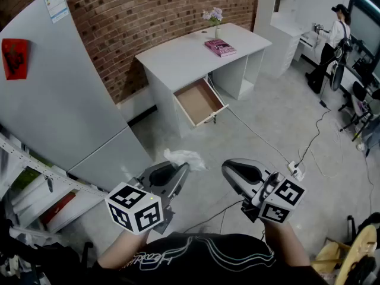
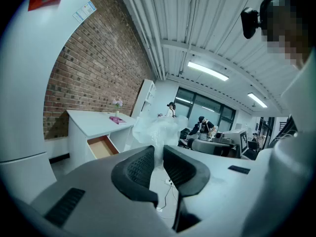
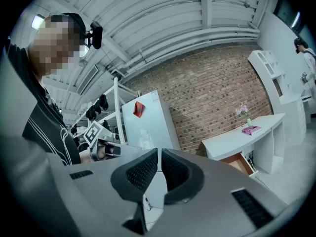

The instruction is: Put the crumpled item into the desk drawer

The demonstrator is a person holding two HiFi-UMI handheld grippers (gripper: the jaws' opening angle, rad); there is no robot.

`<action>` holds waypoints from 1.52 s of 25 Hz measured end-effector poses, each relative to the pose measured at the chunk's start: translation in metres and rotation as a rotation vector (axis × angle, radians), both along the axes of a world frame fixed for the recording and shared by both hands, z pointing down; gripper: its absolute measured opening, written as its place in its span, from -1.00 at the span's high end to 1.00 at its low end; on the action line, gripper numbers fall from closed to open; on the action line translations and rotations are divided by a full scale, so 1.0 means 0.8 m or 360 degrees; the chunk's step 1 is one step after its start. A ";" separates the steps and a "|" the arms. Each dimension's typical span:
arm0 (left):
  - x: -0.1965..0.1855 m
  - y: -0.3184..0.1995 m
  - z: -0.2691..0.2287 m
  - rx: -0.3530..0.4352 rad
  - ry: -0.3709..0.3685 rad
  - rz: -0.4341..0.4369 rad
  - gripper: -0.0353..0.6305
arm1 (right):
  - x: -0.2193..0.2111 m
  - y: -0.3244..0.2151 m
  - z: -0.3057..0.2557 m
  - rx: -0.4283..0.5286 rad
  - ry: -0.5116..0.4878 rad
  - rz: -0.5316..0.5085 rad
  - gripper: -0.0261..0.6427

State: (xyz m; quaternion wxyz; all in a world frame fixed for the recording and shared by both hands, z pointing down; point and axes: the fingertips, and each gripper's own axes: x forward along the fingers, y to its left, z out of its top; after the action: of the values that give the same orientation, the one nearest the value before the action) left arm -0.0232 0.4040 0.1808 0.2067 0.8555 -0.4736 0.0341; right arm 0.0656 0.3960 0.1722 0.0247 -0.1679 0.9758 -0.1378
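A crumpled white plastic item (image 1: 185, 157) is pinched in my left gripper (image 1: 181, 170), held above the floor in front of me. In the left gripper view the crumpled item (image 2: 159, 128) bulges out beyond the closed pads. My right gripper (image 1: 228, 168) hangs beside it on the right, jaws together with nothing between them; its own view shows the same (image 3: 159, 169). The white desk (image 1: 178, 55) stands ahead against the brick wall. Its drawer (image 1: 199, 101) is pulled open and shows a bare wooden bottom. The drawer also appears in the left gripper view (image 2: 101, 146) and the right gripper view (image 3: 240, 163).
A pink book (image 1: 220, 47) and a small flower vase (image 1: 214, 19) sit on the desk. A tall grey cabinet (image 1: 53, 100) fills the left. Cables and a power strip (image 1: 295, 170) lie on the floor at right. A person (image 1: 334, 37) stands far back right.
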 end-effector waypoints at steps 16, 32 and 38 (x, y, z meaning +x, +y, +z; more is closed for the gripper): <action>0.058 -0.002 -0.019 0.0080 -0.0047 0.0060 0.69 | 0.060 -0.003 -0.014 0.0074 0.0003 0.0091 0.76; 0.070 -0.041 0.021 0.0033 -0.0023 0.0070 0.69 | 0.075 -0.044 0.025 0.0014 -0.0012 0.0131 0.76; 0.056 -0.111 0.044 -0.0045 0.0011 0.0130 0.69 | 0.059 -0.109 0.047 -0.0055 0.0025 0.0181 0.76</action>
State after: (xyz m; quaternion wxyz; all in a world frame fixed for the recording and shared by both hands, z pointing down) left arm 0.0213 0.3153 0.2161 0.2188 0.8713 -0.4369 0.0463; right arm 0.1129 0.3091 0.2097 0.0219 -0.2246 0.9623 -0.1517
